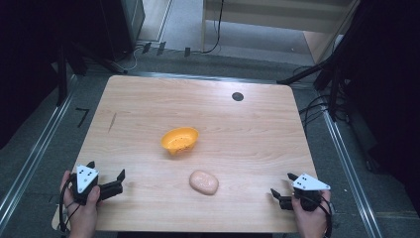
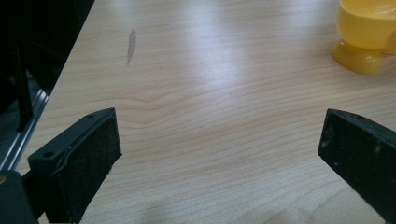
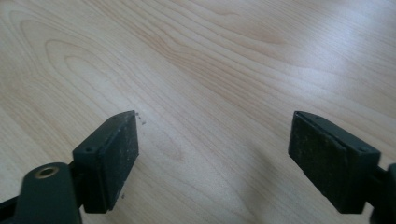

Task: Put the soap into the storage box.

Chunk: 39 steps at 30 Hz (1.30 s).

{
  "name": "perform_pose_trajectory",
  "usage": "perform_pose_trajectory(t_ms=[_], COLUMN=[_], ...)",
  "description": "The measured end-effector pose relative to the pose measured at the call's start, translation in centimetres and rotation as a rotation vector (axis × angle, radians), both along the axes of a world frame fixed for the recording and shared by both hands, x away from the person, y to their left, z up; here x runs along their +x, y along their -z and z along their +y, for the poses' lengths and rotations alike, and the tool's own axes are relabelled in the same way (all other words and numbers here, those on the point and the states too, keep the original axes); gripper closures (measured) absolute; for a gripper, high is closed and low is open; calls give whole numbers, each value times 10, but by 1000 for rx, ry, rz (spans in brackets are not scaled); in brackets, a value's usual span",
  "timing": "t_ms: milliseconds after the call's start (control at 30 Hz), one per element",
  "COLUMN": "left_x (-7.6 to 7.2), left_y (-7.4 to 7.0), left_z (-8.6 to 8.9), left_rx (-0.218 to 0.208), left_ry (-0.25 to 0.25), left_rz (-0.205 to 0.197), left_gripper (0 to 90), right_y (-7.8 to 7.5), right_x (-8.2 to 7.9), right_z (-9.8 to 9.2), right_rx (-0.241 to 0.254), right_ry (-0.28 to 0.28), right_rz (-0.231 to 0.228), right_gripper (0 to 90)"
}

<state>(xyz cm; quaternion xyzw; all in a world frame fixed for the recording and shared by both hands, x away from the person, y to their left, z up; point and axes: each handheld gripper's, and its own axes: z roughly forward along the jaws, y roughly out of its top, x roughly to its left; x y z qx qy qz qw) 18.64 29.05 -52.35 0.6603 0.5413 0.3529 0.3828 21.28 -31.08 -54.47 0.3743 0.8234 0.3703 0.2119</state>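
Both hands sit at the near edge of the table in the high view, the left gripper at the near left corner and the right gripper at the near right corner. Each has its jaws standing apart with nothing between them. Between the two, a little forward of them, a pale pink oval object lies on the wood, well apart from either gripper. Beyond it, near the middle of the table, an orange bowl sits tilted, just short of touching distance from the pink object.

Black pads frame the left gripper view, spread wide over bare wood, with the orange bowl at the upper right, some way ahead and off to one side.

Black pads likewise frame the right gripper view, apart and empty, with plain wood grain between and beyond them.

Judging from this, the work has not begun: nothing is grasped, the pink object lies outside the bowl, and every step of picking it up and moving it seems left to do.
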Motion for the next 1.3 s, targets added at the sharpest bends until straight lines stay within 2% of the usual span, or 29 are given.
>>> perform_pose_trajectory(t_ms=[100, 133, 167, 200, 400, 433, 533, 933, 967, 1300], left_x=[0, 0, 0, 0, 0, -1, -1, -1, -1, -1], left_y=[0, 0, 0, 0, 0, 0, 0, 1, 0, 0], left_z=[0, -1, -1, -1, 0, 0, 0, -5, -6, -6], left_rx=[5, 12, 12, 15, 7, 8, 10, 52, 57, 59], left_ry=[-3, -4, -4, 0, 8, 13, 16, 28, 30, 33], left_rz=[3, 1, 1, 2, 1, 2, 2, 3, 7, 9], left_gripper=[0, 0, 0, 0, 0, 0, 0, 2, 2, 2], right_y=[-3, -6, -6, -9, -14, -15, -17, -23, -24, -28], right_x=[0, 2, 2, 5, 7, 9, 11, 23, 24, 32], right_z=[3, 6, 6, 10, 20, 26, 32, 48, 52, 70], right_rx=[-29, -56, -56, -86, -98, -122, -143, -150, -146, -150], right_ry=[-22, -58, -58, -84, -123, -147, -177, -245, -250, -287], right_rz=[4, 19, 19, 25, 40, 52, 66, 101, 115, 121], right_gripper=[186, 209, 209, 209, 223, 225, 235, 259, 262, 271])
